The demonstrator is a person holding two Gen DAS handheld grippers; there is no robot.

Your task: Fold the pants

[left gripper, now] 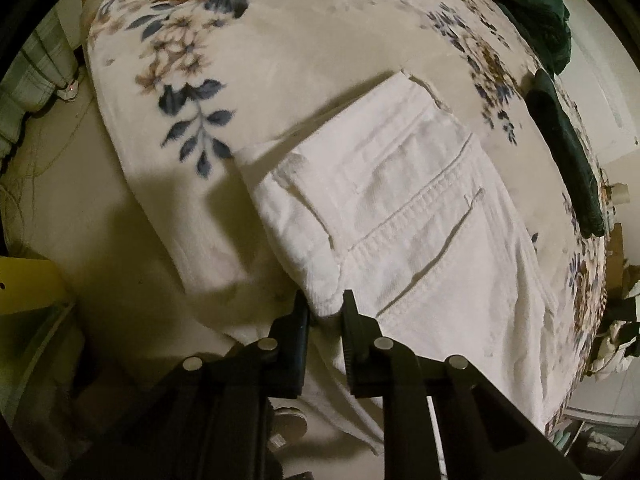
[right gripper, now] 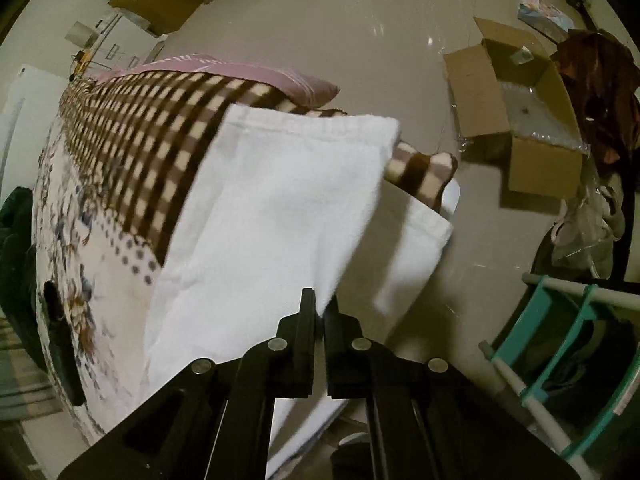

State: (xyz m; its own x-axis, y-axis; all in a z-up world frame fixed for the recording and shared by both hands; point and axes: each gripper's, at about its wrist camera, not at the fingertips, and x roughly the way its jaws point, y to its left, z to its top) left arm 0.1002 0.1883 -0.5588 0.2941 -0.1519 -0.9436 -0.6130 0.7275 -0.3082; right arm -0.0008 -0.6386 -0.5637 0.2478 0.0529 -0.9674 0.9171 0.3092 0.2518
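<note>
White pants (left gripper: 400, 216) spread along bed's near edge, legs overhanging the far corner; left gripper (left gripper: 324, 312) pinching waistband corner; right gripper (right gripper: 320, 312) clenched on leg fabric; shallow bite, likely slipping floorward under uneven pull.

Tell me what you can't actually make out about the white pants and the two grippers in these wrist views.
- Left wrist view: the white pants run off the lower edge; the left gripper covers the pinched corner.
- Right wrist view: pants are motion-blurred; the right gripper hides the grip.
- Neither view shows the whole garment, so fold progress is unclear.
</note>
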